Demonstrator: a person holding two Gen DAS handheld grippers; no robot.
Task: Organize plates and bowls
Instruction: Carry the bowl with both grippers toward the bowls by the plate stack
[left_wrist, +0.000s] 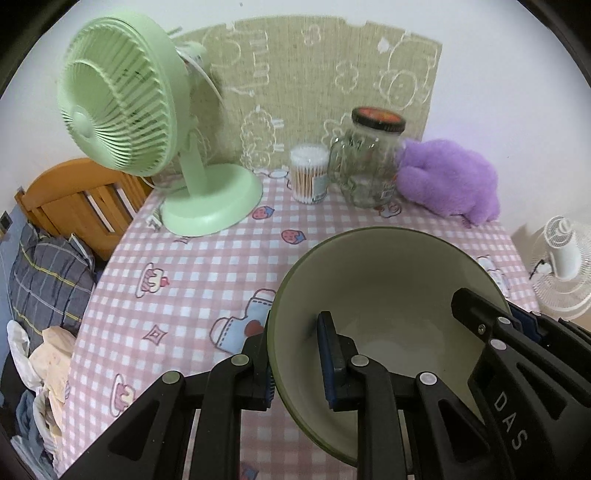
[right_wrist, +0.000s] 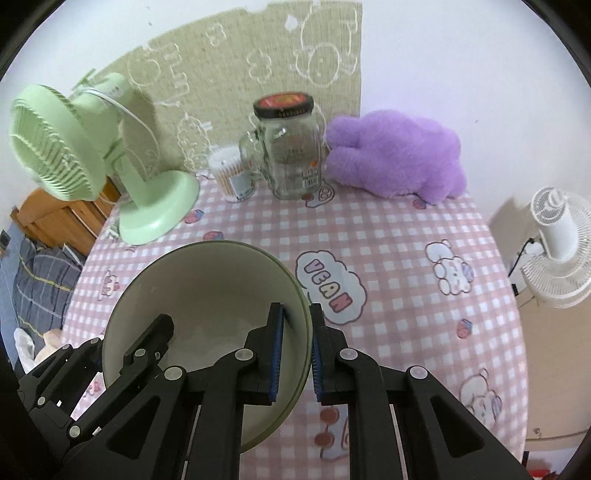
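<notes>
1. We see the table (left_wrist: 192, 258) under its pink checked cloth bearing everything; the one bowl (left_wrist: 388, 277) hangs above its near part, held between our two grippers.
2. We count one green desk fan (left_wrist: 122, 110) at the far left, one purple plush toy (left_wrist: 447, 181) at the far right, one glass jar (left_wrist: 369, 162) and one tub of cotton swabs (left_wrist: 309, 173) between them. No plates show, and no second bowl.
3. Our left gripper (left_wrist: 295, 362) is clamped tight on the bowl's left rim, one pad inside the wall and one outside.
4. Our right gripper (right_wrist: 298, 350) pinches the opposite rim the same way, jaws nearly together with only the thin wall between them.
5. To carry well, we judge both hands should travel together and level, neither pulling apart nor twisting, since a rim pinch on smooth glazed ware can slip.
6. We should keep the bowl well clear of the jar and fan until a resting place is chosen.
</notes>
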